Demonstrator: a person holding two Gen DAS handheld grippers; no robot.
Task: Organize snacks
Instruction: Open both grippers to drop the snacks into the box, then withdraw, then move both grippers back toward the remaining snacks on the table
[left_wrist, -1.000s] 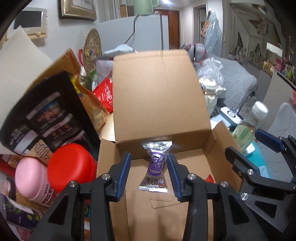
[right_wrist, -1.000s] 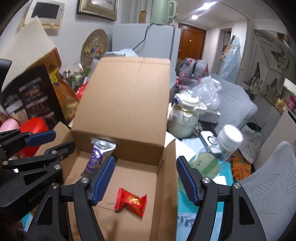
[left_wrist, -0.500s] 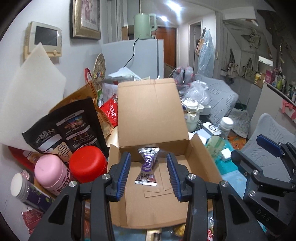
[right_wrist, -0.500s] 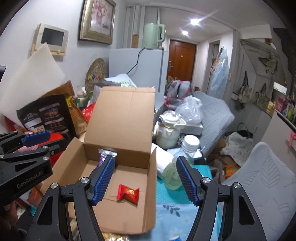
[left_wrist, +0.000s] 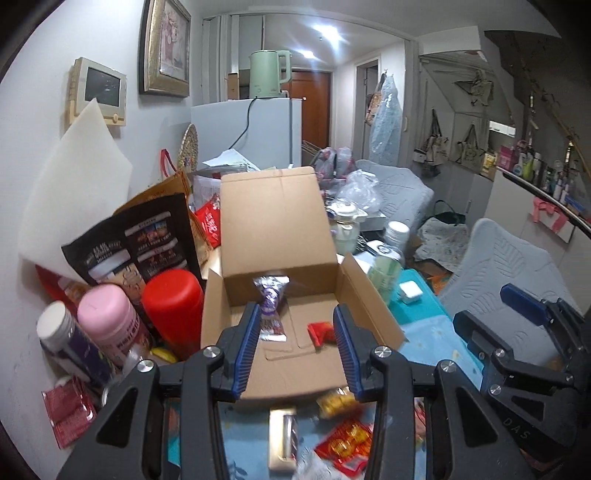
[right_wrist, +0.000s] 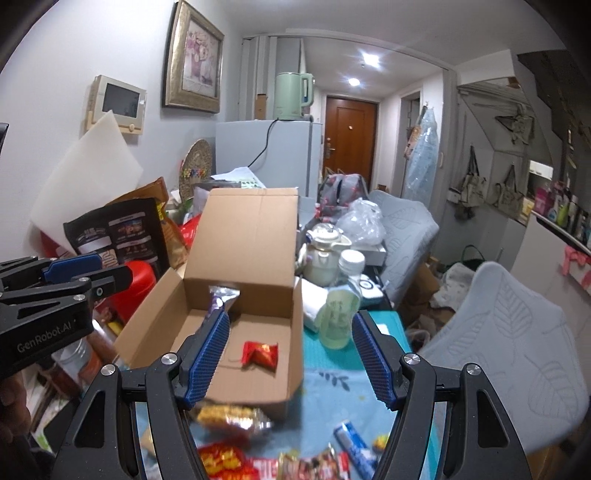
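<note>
The cardboard box (left_wrist: 295, 354) now lies farther ahead of both grippers, which have pulled back. The left gripper (left_wrist: 295, 345) and right gripper (right_wrist: 290, 354) gape empty; the purple packet (left_wrist: 271, 310) and red candy (right_wrist: 259, 353) stay inside, so loose snacks (right_wrist: 231, 415) beneath them come next.

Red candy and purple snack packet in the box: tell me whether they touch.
Apart. The right wrist view shows bare cardboard floor between the red candy and the purple snack packet, which leans at the back wall.

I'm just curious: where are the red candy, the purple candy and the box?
red candy (right_wrist: 259, 353), right wrist view, wrapper's middle
purple candy (left_wrist: 270, 309), left wrist view, wrapper's middle
box (right_wrist: 245, 236), right wrist view, raised lid
</note>
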